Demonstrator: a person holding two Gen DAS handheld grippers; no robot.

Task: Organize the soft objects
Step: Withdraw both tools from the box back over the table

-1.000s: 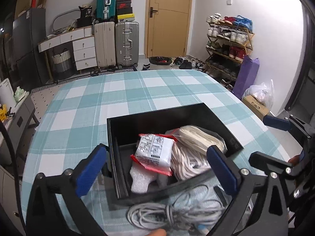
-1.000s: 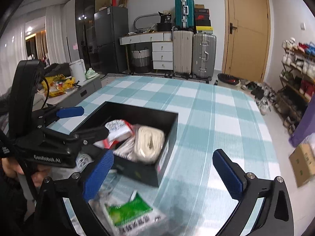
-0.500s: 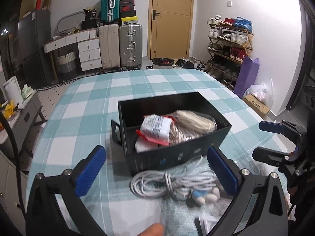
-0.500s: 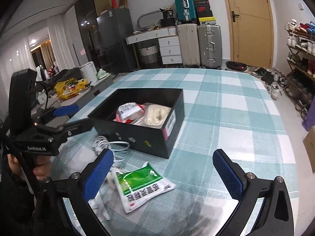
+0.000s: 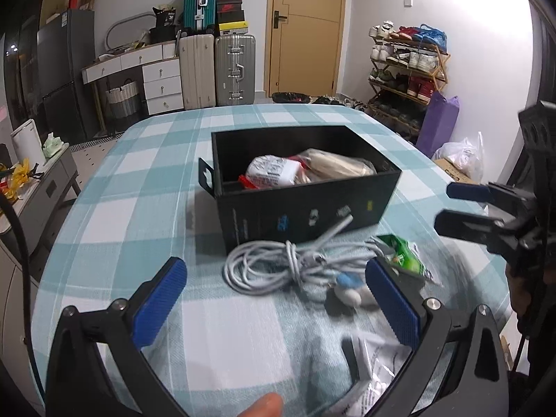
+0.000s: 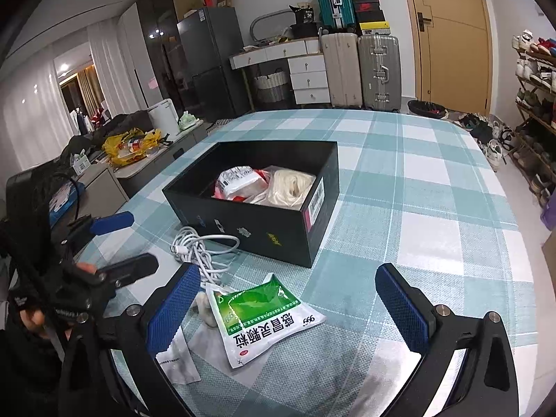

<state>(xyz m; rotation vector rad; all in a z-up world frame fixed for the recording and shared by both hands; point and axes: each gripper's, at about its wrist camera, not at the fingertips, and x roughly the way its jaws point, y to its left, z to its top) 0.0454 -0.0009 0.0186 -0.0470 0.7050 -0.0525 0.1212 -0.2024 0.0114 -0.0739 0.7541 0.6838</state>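
A black box (image 5: 305, 212) (image 6: 257, 224) sits on the checked tablecloth, holding a white-and-red packet (image 5: 272, 172) (image 6: 236, 182) and a cream bundle in clear wrap (image 5: 338, 166) (image 6: 293, 187). In front of it lie a coiled white cable (image 5: 274, 266) (image 6: 205, 248), a green-and-white sachet (image 6: 266, 318) (image 5: 403, 255) and a small white-and-blue item (image 5: 349, 288). My left gripper (image 5: 276, 302) is open and empty, above the cable. My right gripper (image 6: 288, 309) is open and empty, above the sachet.
A white paper packet (image 5: 375, 365) (image 6: 177, 358) lies at the near table edge. Each gripper shows in the other's view: the right one (image 5: 493, 208), the left one (image 6: 114, 243). Suitcases (image 5: 215, 66), drawers and a shoe rack (image 5: 406, 69) stand beyond the table.
Both grippers have pulled back from the box toward the near edge. The cable, sachet and paper packet have come into view.
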